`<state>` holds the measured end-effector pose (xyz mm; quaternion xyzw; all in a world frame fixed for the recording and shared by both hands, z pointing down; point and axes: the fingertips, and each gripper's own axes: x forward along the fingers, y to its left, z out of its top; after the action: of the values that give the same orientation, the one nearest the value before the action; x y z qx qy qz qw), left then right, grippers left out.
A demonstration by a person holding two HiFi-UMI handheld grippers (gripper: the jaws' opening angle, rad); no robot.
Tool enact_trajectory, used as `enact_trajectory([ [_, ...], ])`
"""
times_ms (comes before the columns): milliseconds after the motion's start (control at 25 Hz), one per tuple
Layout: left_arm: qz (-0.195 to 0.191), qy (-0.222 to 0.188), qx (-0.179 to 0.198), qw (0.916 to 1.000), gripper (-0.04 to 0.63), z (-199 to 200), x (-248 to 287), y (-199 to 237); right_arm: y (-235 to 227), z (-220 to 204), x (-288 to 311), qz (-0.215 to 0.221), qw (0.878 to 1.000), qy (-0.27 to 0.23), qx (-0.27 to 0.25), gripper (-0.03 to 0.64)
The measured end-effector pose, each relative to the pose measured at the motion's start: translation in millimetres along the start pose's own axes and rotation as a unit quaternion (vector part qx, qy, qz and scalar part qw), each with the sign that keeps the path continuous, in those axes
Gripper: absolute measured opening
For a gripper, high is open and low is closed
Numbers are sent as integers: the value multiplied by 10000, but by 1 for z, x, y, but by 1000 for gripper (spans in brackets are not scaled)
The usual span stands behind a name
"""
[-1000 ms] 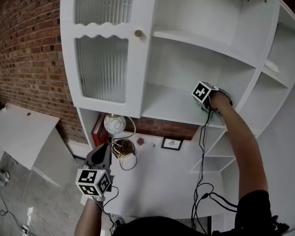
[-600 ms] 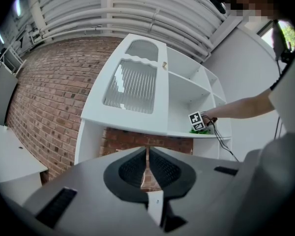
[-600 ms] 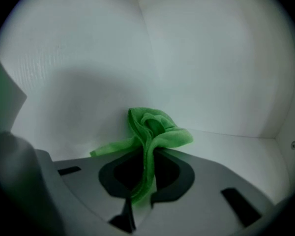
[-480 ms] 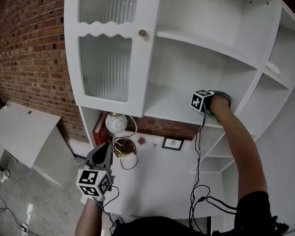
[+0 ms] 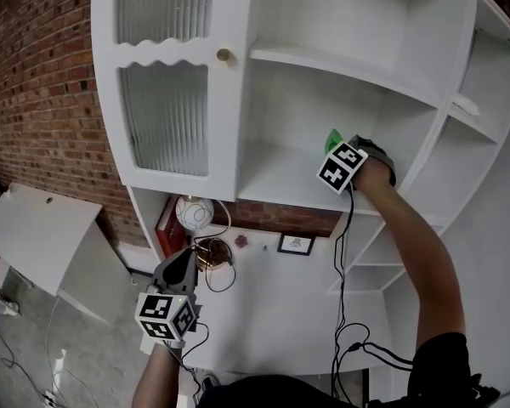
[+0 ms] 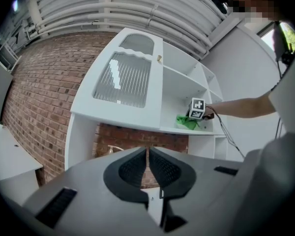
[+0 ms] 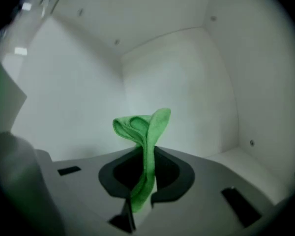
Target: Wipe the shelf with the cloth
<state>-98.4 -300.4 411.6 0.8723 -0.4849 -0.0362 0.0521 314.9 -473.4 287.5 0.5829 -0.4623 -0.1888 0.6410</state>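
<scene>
My right gripper (image 5: 338, 153) is inside the white cabinet's middle shelf (image 5: 285, 181), shut on a green cloth (image 7: 143, 140). The cloth (image 5: 332, 138) pokes up past the marker cube in the head view, and in the left gripper view the cloth (image 6: 186, 122) hangs onto the shelf board (image 6: 177, 129). In the right gripper view the cloth stands folded between the jaws, with the shelf's back corner behind it. My left gripper (image 5: 175, 272) hangs low at the left, away from the cabinet, its jaws shut (image 6: 147, 157) with nothing between them.
The cabinet has a ribbed glass door (image 5: 164, 109) with a round knob (image 5: 224, 55) on the left. Below the shelf a white desk (image 5: 272, 296) carries a round lamp (image 5: 194, 212), a small framed picture (image 5: 296, 244) and cables. Brick wall (image 5: 42, 100) at the left.
My right gripper has lifted slightly and tilted, so the green cloth now shows above the cube. The left gripper has stayed put.
</scene>
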Motion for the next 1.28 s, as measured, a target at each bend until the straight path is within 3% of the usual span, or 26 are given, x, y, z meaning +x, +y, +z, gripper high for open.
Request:
enact_trajectory([
  [80, 68, 52, 25, 10000, 20, -1, -1, 2, -3, 23, -17, 318, 9938, -714, 797, 40],
  [160, 169, 68, 37, 9998, 20, -1, -5, 6, -8, 42, -31, 525, 9827, -1229, 1280, 40],
  [280, 354, 23, 46, 9994, 20, 6, -17, 12, -6, 76, -48, 1319, 9494, -1912, 2111, 41],
  [480, 743, -119, 157, 9970, 20, 25, -47, 28, 25, 131, -66, 3309, 8454, -2372, 3456, 41],
  [640, 1116, -158, 252, 9933, 20, 31, -74, 45, 48, 170, -76, 4183, 7846, -2489, 3842, 41],
  [720, 1247, -158, 254, 9917, 20, 32, -84, 52, 62, 189, -88, 4796, 7362, -2498, 4070, 41],
  [800, 1308, -152, 242, 9910, 20, 32, -90, 56, 77, 207, -102, 5498, 6712, -2444, 4330, 40],
  [840, 1319, -142, 226, 9909, 20, 31, -92, 56, 84, 213, -107, 5743, 6478, -2394, 4396, 41],
  [880, 1323, -127, 206, 9909, 20, 29, -93, 57, 91, 218, -109, 5868, 6387, -2341, 4393, 40],
  [920, 1324, -110, 187, 9910, 20, 27, -94, 57, 96, 220, -109, 5884, 6429, -2290, 4336, 40],
  [960, 1326, -92, 170, 9910, 20, 26, -94, 57, 100, 221, -107, 5828, 6557, -2243, 4244, 41],
  [1160, 1352, -23, 105, 9908, 20, 19, -95, 64, 114, 220, -91, 5321, 7394, -2090, 3555, 41],
  [1280, 1321, 8, 56, 9912, 20, 15, -93, 66, 119, 218, -87, 5125, 7650, -2082, 3297, 41],
])
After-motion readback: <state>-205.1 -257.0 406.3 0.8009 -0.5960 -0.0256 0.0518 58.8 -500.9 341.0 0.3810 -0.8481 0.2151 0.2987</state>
